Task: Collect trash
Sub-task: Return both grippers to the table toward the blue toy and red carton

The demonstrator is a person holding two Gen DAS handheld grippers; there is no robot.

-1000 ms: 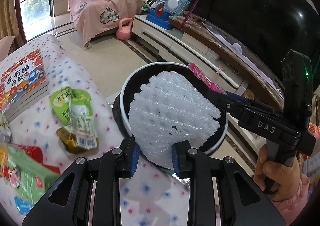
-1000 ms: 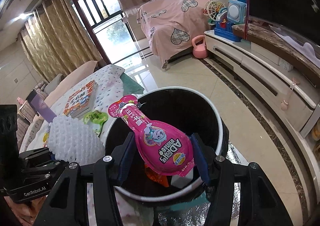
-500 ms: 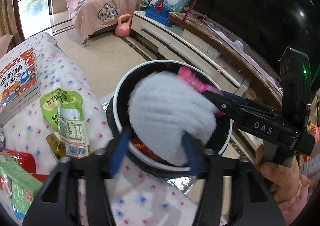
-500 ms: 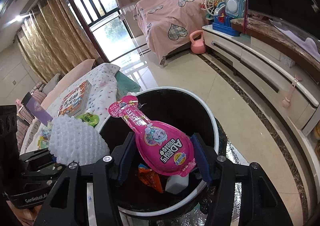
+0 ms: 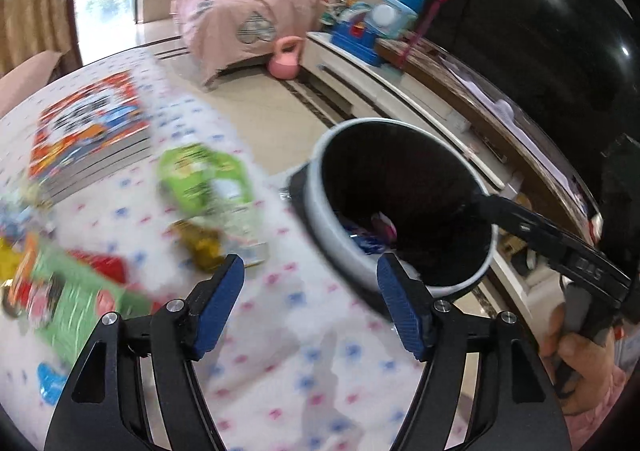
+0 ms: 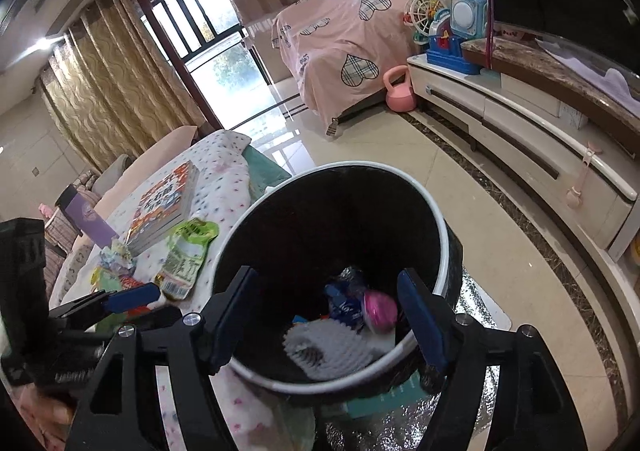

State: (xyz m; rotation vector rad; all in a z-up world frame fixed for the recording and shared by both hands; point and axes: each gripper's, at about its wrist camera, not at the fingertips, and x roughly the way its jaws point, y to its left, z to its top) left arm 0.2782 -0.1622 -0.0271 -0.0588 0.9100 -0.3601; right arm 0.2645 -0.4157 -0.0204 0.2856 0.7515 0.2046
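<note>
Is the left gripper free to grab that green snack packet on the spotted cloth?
Probably yes. The left gripper is open and empty, and the green snack packet lies flat on the cloth just ahead with nothing on top.

Foam net (image 6: 332, 347), pink pouch (image 6: 380, 309) inside bin (image 6: 436, 219)

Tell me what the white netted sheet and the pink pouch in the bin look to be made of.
White netted sheet: looks like soft foam mesh, matte, going by its bumpy open lattice. Pink pouch: probably glossy plastic film, since it shines and carries print; partly hidden. Bin: seemingly hard plastic, black with a smooth white rim.
</note>
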